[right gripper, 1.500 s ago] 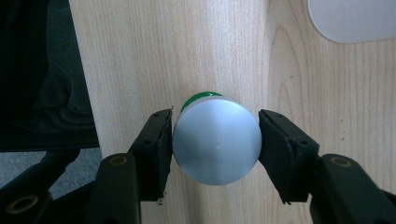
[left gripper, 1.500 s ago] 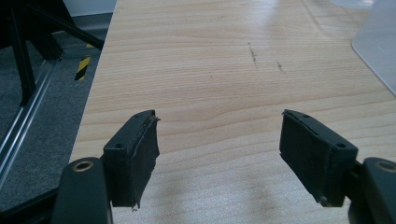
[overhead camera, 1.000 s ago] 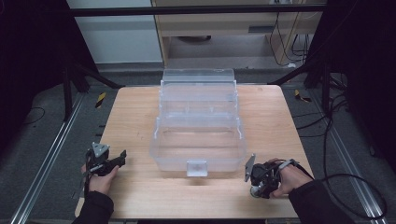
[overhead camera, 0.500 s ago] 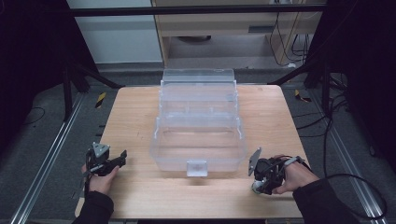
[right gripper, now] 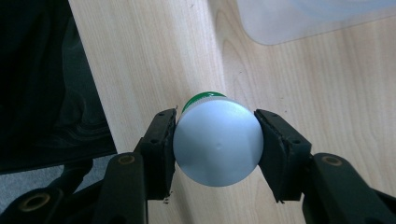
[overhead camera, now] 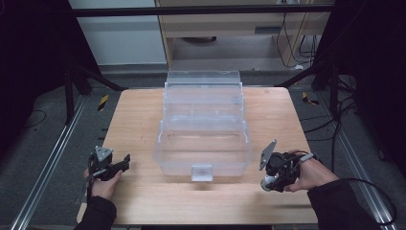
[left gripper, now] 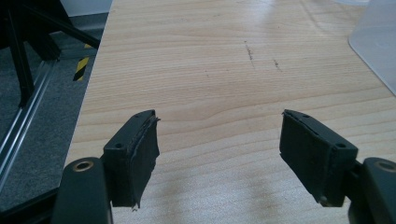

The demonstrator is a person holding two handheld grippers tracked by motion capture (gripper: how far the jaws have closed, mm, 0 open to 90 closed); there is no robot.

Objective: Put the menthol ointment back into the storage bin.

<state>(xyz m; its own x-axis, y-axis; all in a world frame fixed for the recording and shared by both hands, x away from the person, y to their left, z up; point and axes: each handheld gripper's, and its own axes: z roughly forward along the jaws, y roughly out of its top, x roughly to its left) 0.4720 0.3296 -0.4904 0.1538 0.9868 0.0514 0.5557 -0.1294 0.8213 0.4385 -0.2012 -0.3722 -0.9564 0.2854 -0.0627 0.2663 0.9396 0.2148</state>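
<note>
At the near right corner of the pale wooden bench (overhead camera: 143, 124), the right hand-held gripper (overhead camera: 274, 176), clamped on a small grey-bottomed cylindrical bottle with a green band (right gripper: 217, 141), has lifted it clear beside the clear plastic tiered organiser box (overhead camera: 203, 129), probably to place it inside, while the left hand-held gripper (left gripper: 219, 154) waits open.

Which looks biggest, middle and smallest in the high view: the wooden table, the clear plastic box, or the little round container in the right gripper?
1. wooden table
2. clear plastic box
3. round container, pinched in the right gripper

Table (overhead camera: 143, 120) matt wood; box (overhead camera: 203, 139) clear plastic; bottle (right gripper: 217, 140) smooth, matt.
</note>
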